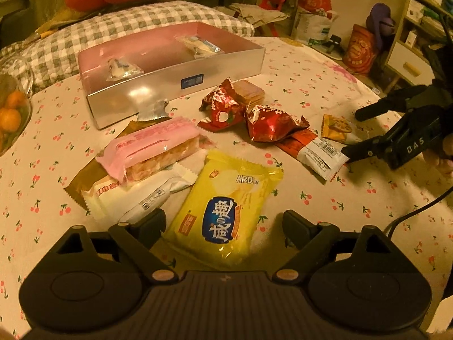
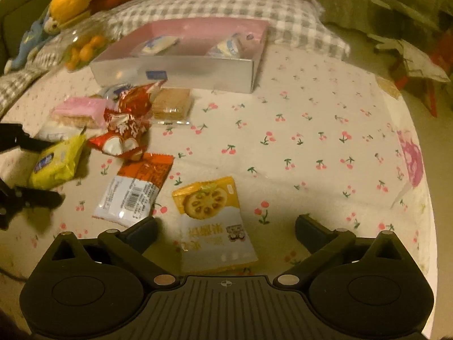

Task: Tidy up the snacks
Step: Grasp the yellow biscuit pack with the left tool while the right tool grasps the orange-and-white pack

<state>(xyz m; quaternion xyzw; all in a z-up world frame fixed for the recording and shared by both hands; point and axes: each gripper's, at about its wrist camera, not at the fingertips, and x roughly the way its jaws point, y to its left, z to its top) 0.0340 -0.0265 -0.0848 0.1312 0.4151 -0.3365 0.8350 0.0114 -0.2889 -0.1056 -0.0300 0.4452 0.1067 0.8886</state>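
My left gripper [image 1: 223, 226] is open, its fingers on either side of a yellow snack packet [image 1: 223, 206] that lies on the cherry-print cloth. My right gripper [image 2: 225, 231] is open over an orange-and-white lotus-root snack packet [image 2: 212, 223]. It also shows in the left wrist view [image 1: 355, 133], open, at the right of the pile. A silver box with a pink inside [image 1: 170, 85] stands behind the pile and holds two small wrapped snacks [image 1: 121, 68]. The same box shows in the right wrist view [image 2: 181, 70].
Loose snacks lie in front of the box: a pink bar [image 1: 153, 147], white packets [image 1: 136, 195], red wrappers [image 1: 249, 113], a wafer pack [image 2: 171, 103] and an orange-white barcode packet [image 2: 136, 189]. A bowl of oranges [image 1: 11, 110] sits at the left. A checked cushion [image 1: 127, 28] lies behind.
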